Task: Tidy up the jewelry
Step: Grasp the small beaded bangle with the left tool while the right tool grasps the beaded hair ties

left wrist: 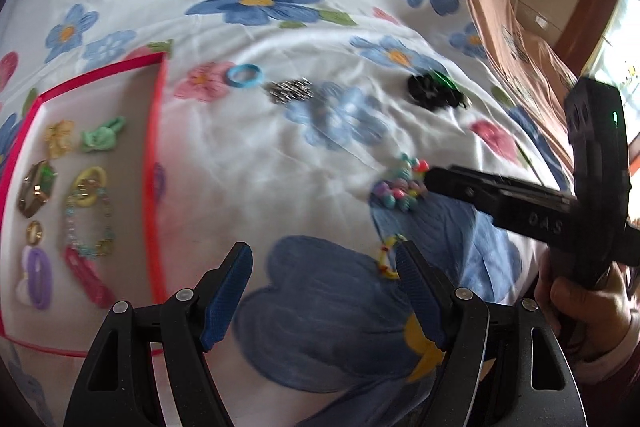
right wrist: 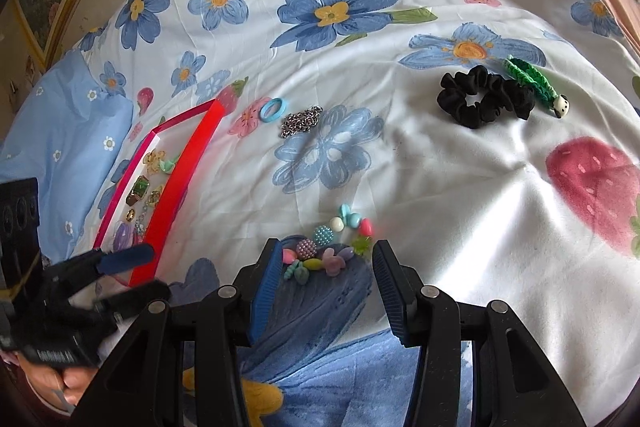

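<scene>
A colourful bead bracelet (right wrist: 328, 247) lies on the flowered bedsheet, between and just ahead of the fingertips of my right gripper (right wrist: 326, 257). That gripper is open, its pads apart from the beads. In the left wrist view the same bead bracelet (left wrist: 398, 187) sits at the tip of the right gripper (left wrist: 427, 181). My left gripper (left wrist: 324, 263) is open and empty over a blue printed flower, with a small yellow-and-red bead loop (left wrist: 386, 259) beside its right finger. A red-rimmed tray (left wrist: 154, 163) at the left holds several clips, rings and a chain.
On the sheet lie a blue ring (right wrist: 271, 109), a silver chain heap (right wrist: 300, 121), a black scrunchie (right wrist: 482, 101) and a green braided piece with a panda end (right wrist: 532, 83). A blue pillow (right wrist: 60, 131) sits far left. A hand (left wrist: 580, 307) holds the right gripper.
</scene>
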Tool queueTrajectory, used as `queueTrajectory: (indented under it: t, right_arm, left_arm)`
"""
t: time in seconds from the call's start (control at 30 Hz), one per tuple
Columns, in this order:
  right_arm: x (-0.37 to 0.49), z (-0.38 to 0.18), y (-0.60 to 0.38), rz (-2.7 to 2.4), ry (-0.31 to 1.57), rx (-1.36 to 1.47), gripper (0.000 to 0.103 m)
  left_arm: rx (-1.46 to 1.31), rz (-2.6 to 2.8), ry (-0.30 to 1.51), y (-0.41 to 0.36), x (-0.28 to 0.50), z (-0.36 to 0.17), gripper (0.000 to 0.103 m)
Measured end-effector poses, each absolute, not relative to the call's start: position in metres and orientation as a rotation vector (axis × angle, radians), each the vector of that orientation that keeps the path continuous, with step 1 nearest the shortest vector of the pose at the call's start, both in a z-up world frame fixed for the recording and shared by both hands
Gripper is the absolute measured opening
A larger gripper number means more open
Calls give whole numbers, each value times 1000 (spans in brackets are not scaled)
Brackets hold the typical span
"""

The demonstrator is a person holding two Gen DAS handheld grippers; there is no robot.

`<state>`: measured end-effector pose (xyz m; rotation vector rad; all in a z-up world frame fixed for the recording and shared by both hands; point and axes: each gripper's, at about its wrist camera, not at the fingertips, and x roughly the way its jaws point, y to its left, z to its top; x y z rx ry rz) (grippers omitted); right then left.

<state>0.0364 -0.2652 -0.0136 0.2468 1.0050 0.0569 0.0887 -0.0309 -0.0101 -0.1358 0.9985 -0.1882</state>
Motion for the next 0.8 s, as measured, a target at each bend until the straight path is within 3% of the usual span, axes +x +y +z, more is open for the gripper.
queueTrajectory:
  t: [0.17, 0.23, 0.33, 0.4, 0.47, 0.5, 0.57, 0.8]
  right_arm:
    - [40, -20, -268, 59, 1012, 240, 48]
    - [42, -25, -268, 59, 1021, 236, 47]
    - [43, -31, -266, 59, 1030, 222, 47]
    - [43, -32, -264, 56, 1025, 206, 40]
    - [43, -35, -263, 44, 1022, 192, 22]
    - [43, -36, -264, 35, 1021, 188, 21]
    - [42, -35, -264, 34, 1011, 189, 4]
    - [39, -22, -256, 70, 986, 197, 4]
  left_arm:
    - [-115, -234, 1020, -48, 94, -23, 67]
    - [-99, -252, 1031, -55, 96, -29, 44]
    - [-81, -269, 1044, -63, 100, -38, 30]
    - [-66, -276, 1035, -66, 100, -39, 19]
    - [-83, -297, 1037, -65, 101, -41, 7]
    - [-88, -301, 1037, -64, 101, -41, 4]
    - [-92, -300, 1030, -60, 100, -39, 3]
    - [-117, -282, 989, -46, 88, -25, 3]
